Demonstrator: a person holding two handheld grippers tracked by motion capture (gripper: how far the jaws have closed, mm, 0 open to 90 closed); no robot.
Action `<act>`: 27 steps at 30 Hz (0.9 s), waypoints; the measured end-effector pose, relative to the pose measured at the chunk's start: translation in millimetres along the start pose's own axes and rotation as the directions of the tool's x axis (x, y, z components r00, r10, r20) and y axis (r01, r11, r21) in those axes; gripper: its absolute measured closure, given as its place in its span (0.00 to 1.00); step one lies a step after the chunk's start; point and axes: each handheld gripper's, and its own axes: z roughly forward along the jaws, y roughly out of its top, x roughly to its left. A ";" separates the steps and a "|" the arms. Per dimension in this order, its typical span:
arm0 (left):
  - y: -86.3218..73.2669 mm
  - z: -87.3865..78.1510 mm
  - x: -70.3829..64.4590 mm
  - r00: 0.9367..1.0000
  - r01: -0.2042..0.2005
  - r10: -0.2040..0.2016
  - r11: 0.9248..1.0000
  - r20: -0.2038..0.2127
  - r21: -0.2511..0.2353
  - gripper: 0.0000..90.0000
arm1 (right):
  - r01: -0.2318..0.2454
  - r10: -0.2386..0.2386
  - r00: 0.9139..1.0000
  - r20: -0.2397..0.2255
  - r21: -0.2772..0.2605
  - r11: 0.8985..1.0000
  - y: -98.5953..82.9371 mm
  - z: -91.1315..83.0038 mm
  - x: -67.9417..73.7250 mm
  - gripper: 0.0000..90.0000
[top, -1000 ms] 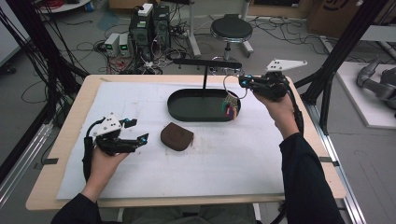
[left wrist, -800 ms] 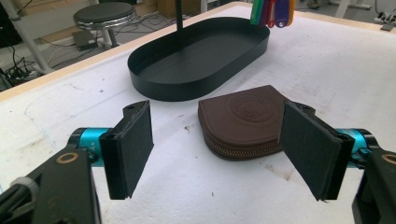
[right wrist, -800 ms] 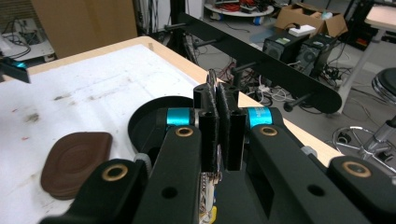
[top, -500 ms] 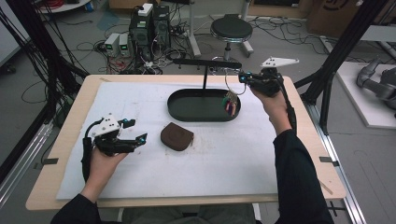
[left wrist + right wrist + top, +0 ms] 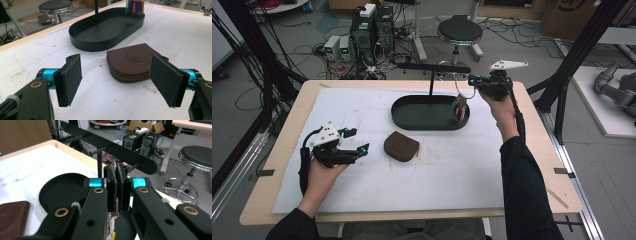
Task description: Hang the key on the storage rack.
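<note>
At the table's eight o'clock, the left gripper (image 5: 353,141) rests with jaws wide apart, facing a brown zip pouch (image 5: 401,146) just beyond. Farther off, at one o'clock, the right gripper (image 5: 472,80) pinches a key bunch (image 5: 459,107), dangling over the black tray's (image 5: 422,121) right end.

The left gripper (image 5: 117,82) hovers with its jaws wide apart over the white mat (image 5: 190,37), the brown pouch (image 5: 133,62) (zipped) lying between them, black tray (image 5: 105,32) beyond.
</note>
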 end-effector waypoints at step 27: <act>-2.3 -3.0 0.3 1.000 0.001 -0.001 1.000 0.000 0.002 0.29 | -0.057 0.057 0.998 0.029 -0.017 0.998 -7.8 10.9 -13.4 0.98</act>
